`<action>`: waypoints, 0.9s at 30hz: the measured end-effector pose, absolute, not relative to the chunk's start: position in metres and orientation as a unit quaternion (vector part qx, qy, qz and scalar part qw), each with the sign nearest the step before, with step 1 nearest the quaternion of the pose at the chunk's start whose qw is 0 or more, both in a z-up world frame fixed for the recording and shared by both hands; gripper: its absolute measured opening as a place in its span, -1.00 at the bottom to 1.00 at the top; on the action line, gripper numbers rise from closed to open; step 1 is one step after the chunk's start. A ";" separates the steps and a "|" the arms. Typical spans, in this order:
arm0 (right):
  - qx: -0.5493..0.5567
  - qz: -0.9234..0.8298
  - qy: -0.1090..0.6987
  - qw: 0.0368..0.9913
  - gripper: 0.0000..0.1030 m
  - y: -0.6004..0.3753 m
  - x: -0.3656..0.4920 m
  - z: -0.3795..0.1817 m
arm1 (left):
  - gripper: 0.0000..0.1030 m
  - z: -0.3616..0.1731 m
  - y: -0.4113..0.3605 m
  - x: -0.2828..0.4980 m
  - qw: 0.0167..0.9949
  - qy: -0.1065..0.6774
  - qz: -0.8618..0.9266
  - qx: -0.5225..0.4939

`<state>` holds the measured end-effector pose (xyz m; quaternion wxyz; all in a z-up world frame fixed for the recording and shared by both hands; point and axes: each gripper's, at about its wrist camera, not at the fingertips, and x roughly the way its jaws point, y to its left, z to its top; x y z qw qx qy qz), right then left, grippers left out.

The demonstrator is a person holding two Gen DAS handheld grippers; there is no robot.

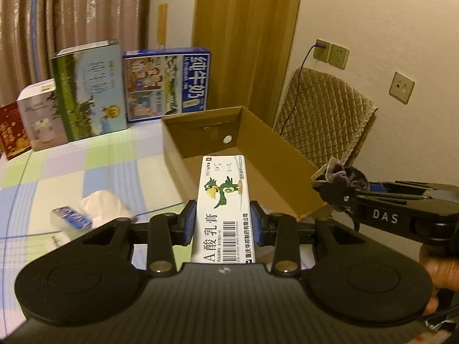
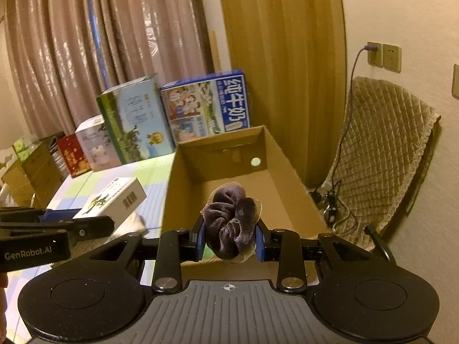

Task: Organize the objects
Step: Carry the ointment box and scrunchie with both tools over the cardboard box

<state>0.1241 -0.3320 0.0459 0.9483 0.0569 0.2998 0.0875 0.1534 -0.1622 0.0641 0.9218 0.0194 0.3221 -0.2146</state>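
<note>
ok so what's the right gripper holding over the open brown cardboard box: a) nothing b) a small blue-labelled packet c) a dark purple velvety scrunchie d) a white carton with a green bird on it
c: the right gripper is shut on the dark purple velvety scrunchie, in front of the open brown cardboard box.

left wrist: faces cardboard box (image 1: 258,154), close | right wrist: same, from right | shared: box, cartons (image 2: 172,114)

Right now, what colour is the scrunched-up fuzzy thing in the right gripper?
Dark purple velvety scrunchie, clearest in the right wrist view.
</note>
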 end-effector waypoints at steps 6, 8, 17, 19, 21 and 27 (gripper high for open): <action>0.063 0.082 0.303 0.947 -0.42 -0.352 0.148 0.044 | -0.37 0.062 -0.189 0.178 0.919 0.323 -0.225 0.026; 0.065 0.081 0.304 0.947 -0.42 -0.358 0.157 0.043 | -0.37 0.060 -0.194 0.188 0.918 0.325 -0.224 0.025; 0.080 0.072 0.314 0.943 -0.42 -0.375 0.194 0.030 | -0.36 0.045 -0.216 0.226 0.916 0.329 -0.230 0.029; 0.081 0.072 0.317 0.942 -0.42 -0.377 0.200 0.026 | -0.36 0.040 -0.221 0.234 0.914 0.331 -0.232 0.029; 0.082 0.072 0.321 0.941 -0.42 -0.377 0.205 0.023 | -0.35 0.034 -0.223 0.240 0.915 0.331 -0.230 0.025; 0.084 0.075 0.332 0.936 -0.42 -0.379 0.212 0.012 | -0.35 0.030 -0.207 0.241 0.916 0.336 -0.218 0.021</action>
